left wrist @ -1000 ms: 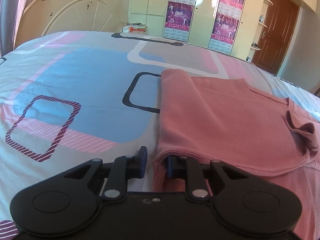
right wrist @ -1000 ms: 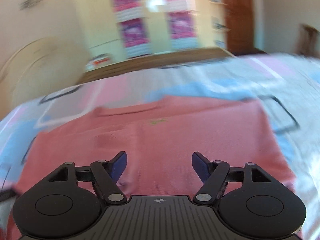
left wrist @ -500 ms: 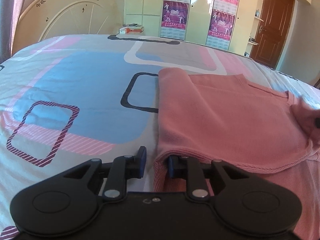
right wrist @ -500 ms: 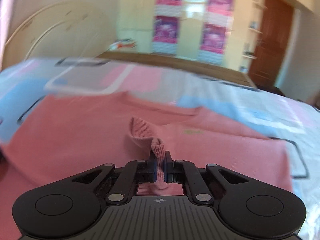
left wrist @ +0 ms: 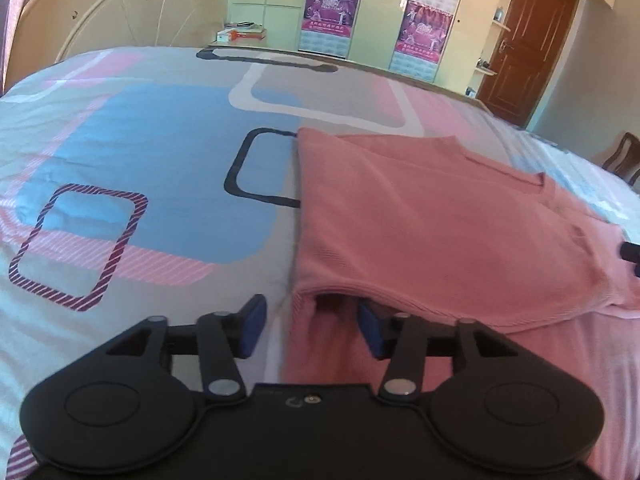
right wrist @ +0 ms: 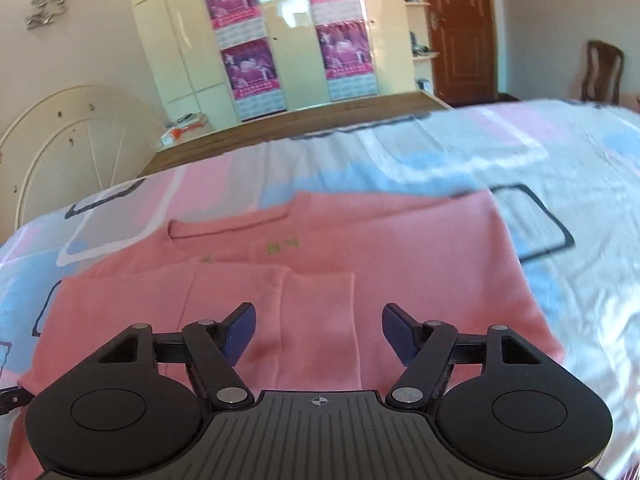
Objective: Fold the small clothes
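Pink knit top: soft, finely ribbed, lying flat on the bed, neckline toward the wardrobe; left side folded over the body, sleeve laid across. Left claw: jaws wide apart, straddling the folded corner, gripping nothing. Right claw: jaws wide apart above the sleeve, empty.

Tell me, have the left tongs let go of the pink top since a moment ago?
Yes. The left tongs now stand open around the pink top's folded edge, which rests on the bedspread.
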